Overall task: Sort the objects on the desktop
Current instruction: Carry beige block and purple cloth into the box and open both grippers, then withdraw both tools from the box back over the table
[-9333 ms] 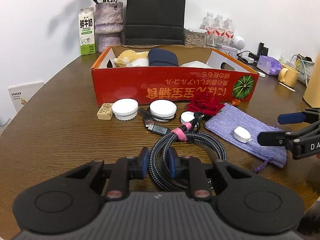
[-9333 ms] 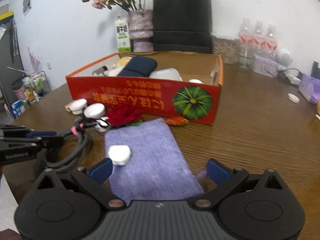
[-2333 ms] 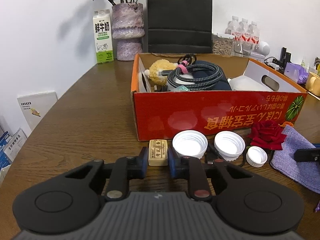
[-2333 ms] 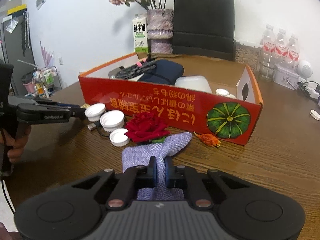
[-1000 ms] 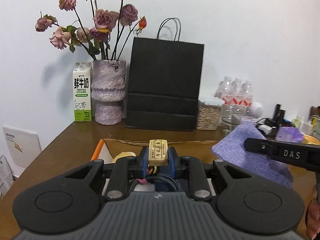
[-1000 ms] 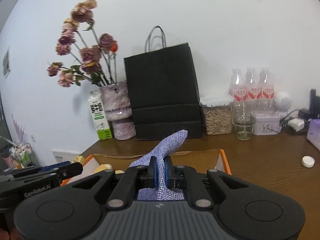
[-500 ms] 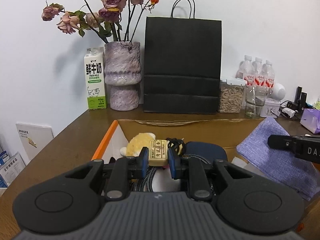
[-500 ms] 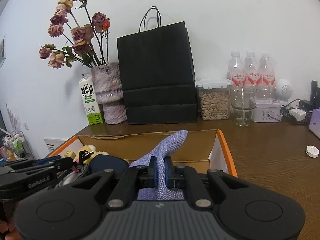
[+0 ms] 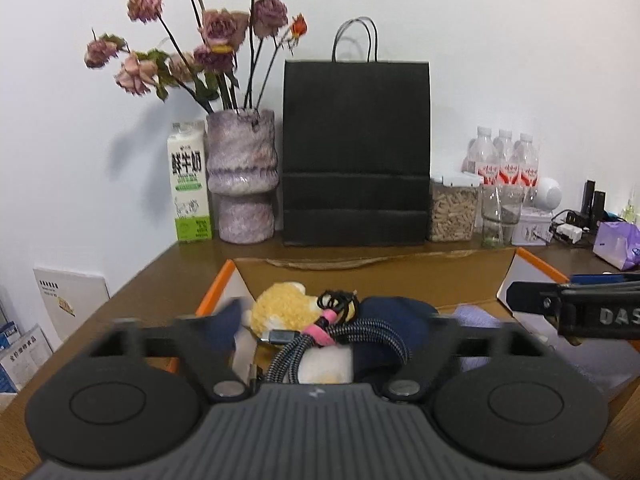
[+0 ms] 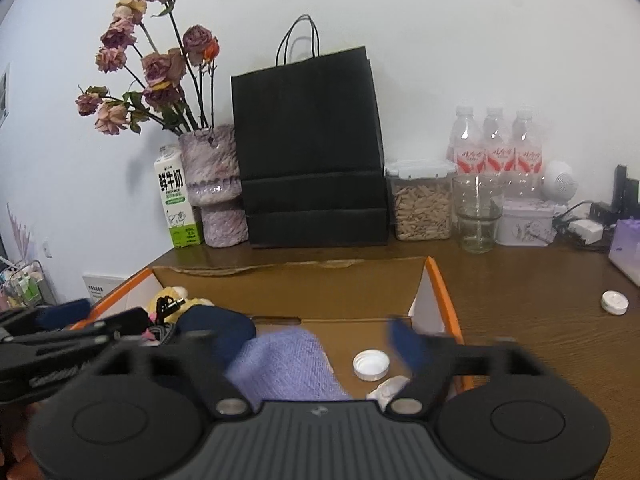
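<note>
Left wrist view first: my left gripper has its jaws spread wide and nothing sits between them, so it's let go. The blue pads come out a bit smeared. Right under it is the cardboard box, plain brown inside with an orange rim. In there I can see a fuzzy yellow plush toy, a coiled braided cable with a woven grey-black sheath and a pink tie around it, and a smooth dark navy pouch just right of the plush. A corner of the purple cloth bag peeks out on the right side of the box. The other gripper pokes in from the right, matte black plastic with white lettering. Far end of the wooden table: a milk carton, a lumpy purple vase with dried roses, a tall black paper bag.

Right wrist view: my right gripper is also spread wide, holding nothing. The purple cloth bag, coarse woven fabric, lies rumpled inside the box right below the jaws, touching the navy pouch on its left. A ridged white bottle cap sits open side up on the box floor just to the right of the bag, with something white and crumpled near it that I can't identify. Another round white lid lies out on the table, well to the right of the box.
</note>
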